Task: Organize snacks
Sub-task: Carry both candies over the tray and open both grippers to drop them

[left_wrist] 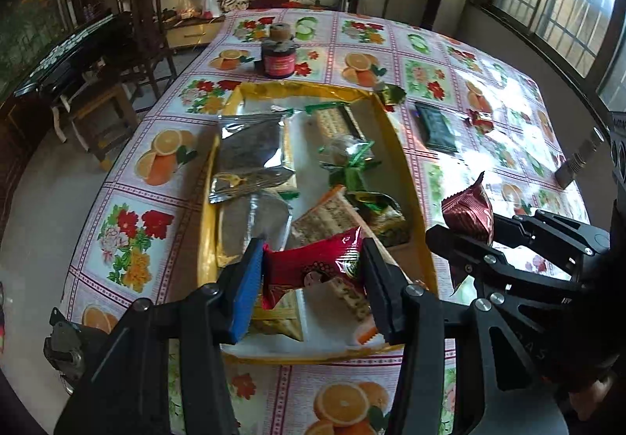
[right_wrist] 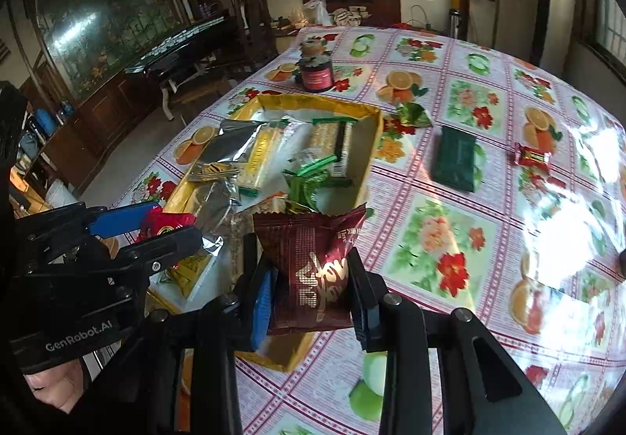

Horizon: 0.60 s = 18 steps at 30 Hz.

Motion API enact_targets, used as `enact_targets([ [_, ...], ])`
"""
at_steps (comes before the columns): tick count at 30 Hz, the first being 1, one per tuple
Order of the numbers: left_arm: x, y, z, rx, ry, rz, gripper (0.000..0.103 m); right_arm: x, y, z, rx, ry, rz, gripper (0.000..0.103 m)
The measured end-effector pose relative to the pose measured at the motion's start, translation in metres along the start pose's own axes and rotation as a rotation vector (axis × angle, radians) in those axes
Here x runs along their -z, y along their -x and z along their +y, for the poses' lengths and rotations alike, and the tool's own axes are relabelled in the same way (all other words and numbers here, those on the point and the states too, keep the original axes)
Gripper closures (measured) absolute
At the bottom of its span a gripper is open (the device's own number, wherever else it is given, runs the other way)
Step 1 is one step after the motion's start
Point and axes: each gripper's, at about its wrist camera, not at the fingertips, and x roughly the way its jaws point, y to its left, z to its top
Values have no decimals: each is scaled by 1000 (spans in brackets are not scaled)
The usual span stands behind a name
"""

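A red snack packet [left_wrist: 313, 264] is pinched between the pads of the left gripper [left_wrist: 311, 278] and is held above the near end of the yellow box [left_wrist: 407, 176]. A maroon snack packet [right_wrist: 313, 270] is clamped in the narrowly set jaws of the right gripper [right_wrist: 311, 302], just past the box's near right corner. The box is seen on the floral tablecloth [right_wrist: 489, 239], and silver foil packets [left_wrist: 250, 149], green-wrapped sweets [left_wrist: 348, 161] and cracker bars [left_wrist: 336, 120] are piled inside it. To the right of the box, a dark green packet [right_wrist: 456, 159] and a small red candy [right_wrist: 533, 157] are left lying on the cloth, well apart. A green wrapper [right_wrist: 412, 114] is found by the box's far right corner, and a dark jar [left_wrist: 278, 57] is placed beyond the far end.
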Motion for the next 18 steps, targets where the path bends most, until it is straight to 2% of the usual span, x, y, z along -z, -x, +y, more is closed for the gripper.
enact_targets([
  [7,-4,-27,19,-21,56,72,52,-7,-34,9,-23,18,60,70],
  [14,-4,-38,20,-51,64,99,49,-6,-48,6,-26,17,100,67],
  [18,-4,-40,21,-78,64,107,41,-7,-46,5,-24,17,98,67],
])
